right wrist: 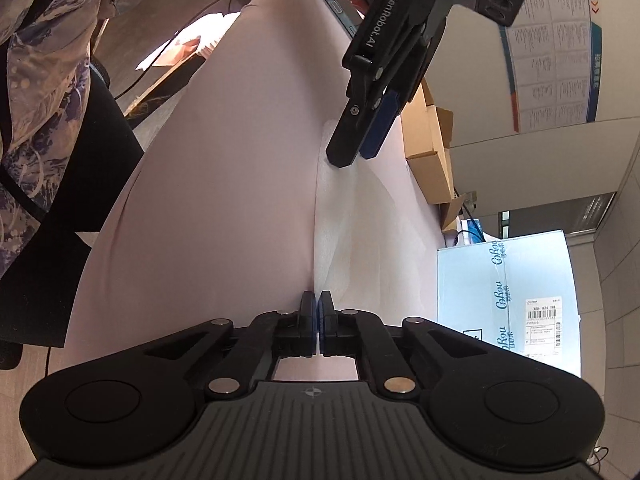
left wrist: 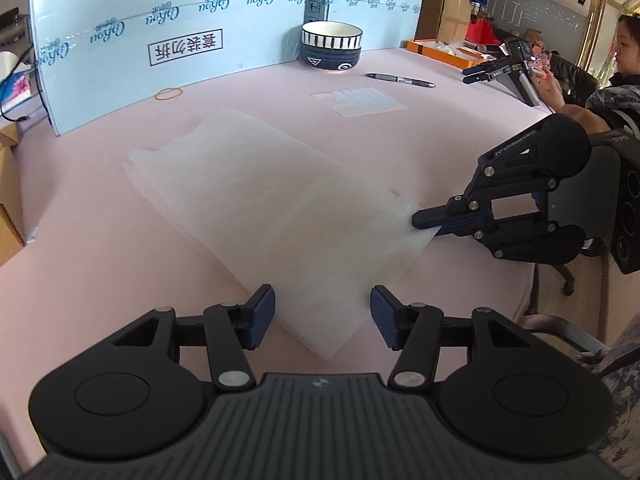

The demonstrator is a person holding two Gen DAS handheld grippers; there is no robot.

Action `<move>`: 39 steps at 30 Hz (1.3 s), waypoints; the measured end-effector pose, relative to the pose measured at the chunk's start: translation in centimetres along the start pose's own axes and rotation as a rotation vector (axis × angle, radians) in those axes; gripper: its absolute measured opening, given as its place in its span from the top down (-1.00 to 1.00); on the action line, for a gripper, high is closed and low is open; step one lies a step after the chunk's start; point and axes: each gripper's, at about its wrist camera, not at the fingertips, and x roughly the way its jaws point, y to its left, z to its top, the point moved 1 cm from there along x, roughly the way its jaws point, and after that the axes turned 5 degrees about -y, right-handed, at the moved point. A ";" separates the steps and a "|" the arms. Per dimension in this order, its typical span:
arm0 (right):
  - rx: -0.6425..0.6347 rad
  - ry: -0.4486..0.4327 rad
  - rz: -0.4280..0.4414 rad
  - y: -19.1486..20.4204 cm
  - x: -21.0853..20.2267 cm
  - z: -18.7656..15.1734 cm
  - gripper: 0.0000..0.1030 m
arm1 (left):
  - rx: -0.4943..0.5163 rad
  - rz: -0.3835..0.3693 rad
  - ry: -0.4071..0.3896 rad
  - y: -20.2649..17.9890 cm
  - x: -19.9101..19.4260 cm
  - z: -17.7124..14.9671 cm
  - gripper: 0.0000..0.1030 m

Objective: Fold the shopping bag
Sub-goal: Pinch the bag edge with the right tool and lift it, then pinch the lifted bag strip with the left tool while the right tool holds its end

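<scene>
A thin, translucent white shopping bag [left wrist: 272,204] lies flat on the pink table [left wrist: 100,280], its right corner pinched between the closed jaws of the right gripper [left wrist: 420,218], while the left gripper [left wrist: 322,312] hovers half open, the near corner between its jaws but ungripped. Judging by this, a fold is starting; next the left must pinch its corner so both can carry that edge across. Well beyond the jaws, the striped ceramic bowl [left wrist: 332,46] hides its contents.

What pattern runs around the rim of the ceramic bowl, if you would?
Black vertical stripes on white around the ceramic bowl; the left wrist view shows it best.
</scene>
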 end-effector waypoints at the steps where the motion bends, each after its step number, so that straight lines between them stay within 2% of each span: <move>1: 0.018 -0.002 0.015 -0.3 0.0 0.0 0.94 | 0.088 0.024 -0.038 -0.9 -1.0 0.1 0.02; 2: 0.044 -0.006 0.035 -0.8 0.1 -0.1 0.94 | 0.149 0.025 -0.059 -1.6 -1.6 0.1 0.02; 5: 0.146 -0.017 0.103 -2.5 0.2 -0.4 0.94 | 0.320 0.017 -0.092 -3.6 -2.7 0.2 -0.21; 7: 0.288 -0.002 0.181 -4.7 0.5 -0.6 0.94 | 0.468 0.037 -0.061 -5.3 -2.1 -0.3 -0.28; 9: 0.446 -0.010 0.235 -6.6 0.8 -0.9 0.94 | 0.542 0.054 -0.047 -6.0 -1.3 -0.4 -0.27; 11: 0.510 -0.016 0.264 -7.2 0.9 -1.1 0.94 | 0.590 0.050 -0.040 -6.2 -0.7 -0.3 -0.14; 13: 0.544 -0.015 0.282 -7.5 0.9 -1.2 0.94 | 0.638 0.049 -0.031 -6.3 0.0 -0.2 0.29; 14: 0.566 -0.019 0.289 -7.6 0.9 -1.3 0.94 | 0.665 0.061 -0.006 -6.2 0.5 -0.2 0.35; 17: 0.641 -0.042 0.304 -8.4 0.6 -1.8 0.94 | 0.723 0.053 0.055 -5.7 1.1 -0.4 0.38; 21: 0.711 -0.081 0.321 -9.5 0.0 -2.4 0.93 | 0.803 0.022 0.089 -5.8 1.6 -0.8 0.36; 23: 0.726 -0.087 0.331 -9.7 -0.1 -2.5 0.93 | 0.792 0.019 0.112 -5.7 1.8 -0.6 0.42; 24: 0.737 -0.089 0.339 -9.8 -0.1 -2.6 0.93 | 0.784 0.015 0.126 -5.6 1.9 -0.5 0.60; 25: 0.752 -0.095 0.357 -9.8 -0.1 -2.8 0.93 | 0.756 -0.008 0.158 -5.3 1.9 -0.3 0.88; 26: 0.767 -0.101 0.378 -9.8 -0.2 -3.0 0.93 | 0.724 -0.030 0.191 -5.1 1.9 -0.2 0.97; 32: 0.928 -0.165 0.512 -9.9 -0.2 -4.0 0.93 | 0.397 -0.143 0.312 -2.4 1.5 1.3 0.98; 37: 1.182 -0.237 0.655 -10.9 0.4 -5.8 0.93 | 0.199 -0.268 0.451 -0.1 1.1 1.4 0.97; 39: 1.264 -0.258 0.684 -10.9 0.9 -6.5 0.93 | 0.129 -0.307 0.490 1.1 1.4 1.3 0.95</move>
